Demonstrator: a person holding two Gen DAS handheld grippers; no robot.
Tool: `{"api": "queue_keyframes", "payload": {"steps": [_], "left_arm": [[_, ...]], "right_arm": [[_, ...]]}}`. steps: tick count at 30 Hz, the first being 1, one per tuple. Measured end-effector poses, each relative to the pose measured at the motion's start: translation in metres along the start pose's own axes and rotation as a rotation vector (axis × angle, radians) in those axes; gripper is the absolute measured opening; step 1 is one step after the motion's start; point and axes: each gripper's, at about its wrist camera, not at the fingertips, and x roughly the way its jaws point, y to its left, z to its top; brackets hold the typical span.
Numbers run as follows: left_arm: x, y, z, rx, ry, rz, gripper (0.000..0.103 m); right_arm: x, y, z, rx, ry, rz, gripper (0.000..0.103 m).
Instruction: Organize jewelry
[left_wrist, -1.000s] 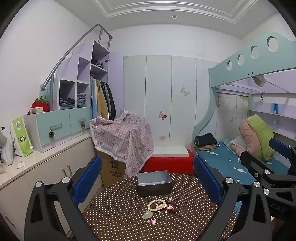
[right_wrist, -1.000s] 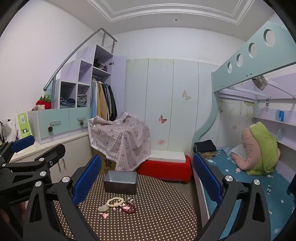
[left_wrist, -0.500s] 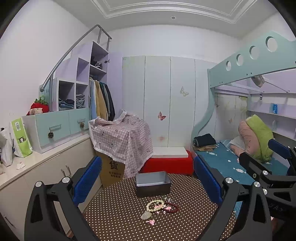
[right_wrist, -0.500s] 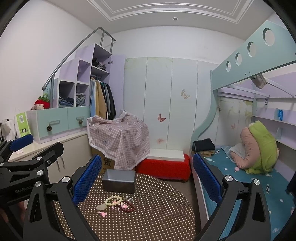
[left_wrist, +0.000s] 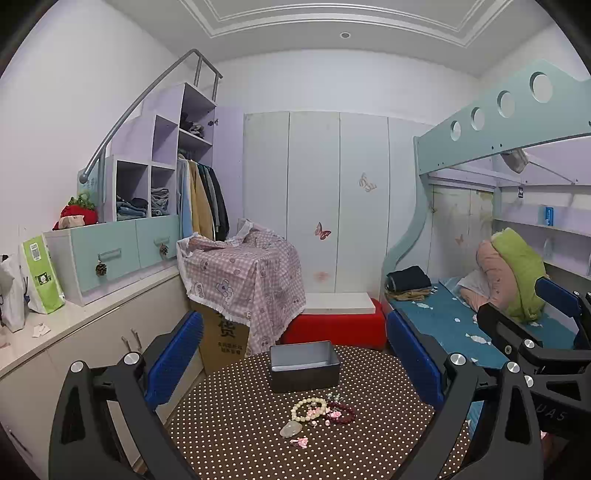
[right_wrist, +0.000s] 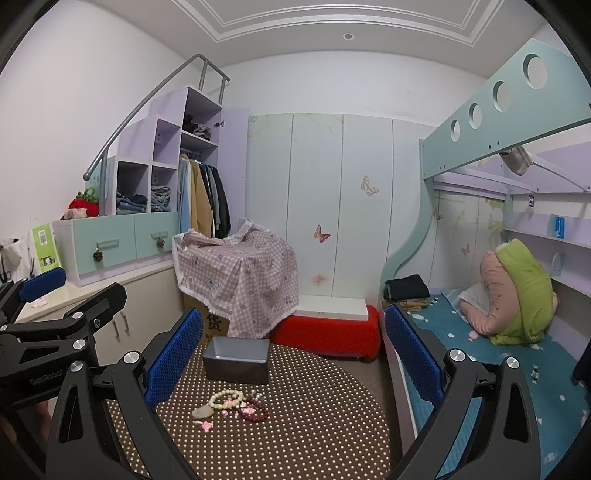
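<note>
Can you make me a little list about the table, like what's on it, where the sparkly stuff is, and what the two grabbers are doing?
table: round, brown cloth with white dots
box: grey, open, looks empty, at the far side
jewelry: small pile in front of the box, not in it
cream bead bracelet
dark red bead bracelet
pale stone
pink piece
left gripper: open, holding nothing
right gripper: open, holding nothing

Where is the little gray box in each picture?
Left wrist view: the gray box sits at the table's far edge, centre, just beyond the bead bracelets.
Right wrist view: the gray box sits left of centre, beyond the same bracelets.
Shared landmark: the red bench behind it.
</note>
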Motion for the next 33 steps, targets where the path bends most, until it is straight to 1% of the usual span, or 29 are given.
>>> {"api": "queue_keyframes", "payload": {"steps": [33], "left_arm": [[-0.0005, -0.0002, 0.0025, 0.001, 0.000, -0.001, 0.096]], "right_arm": [[-0.0006, -0.0015, 0.0004, 0.000, 0.004, -0.001, 0.096]]}}
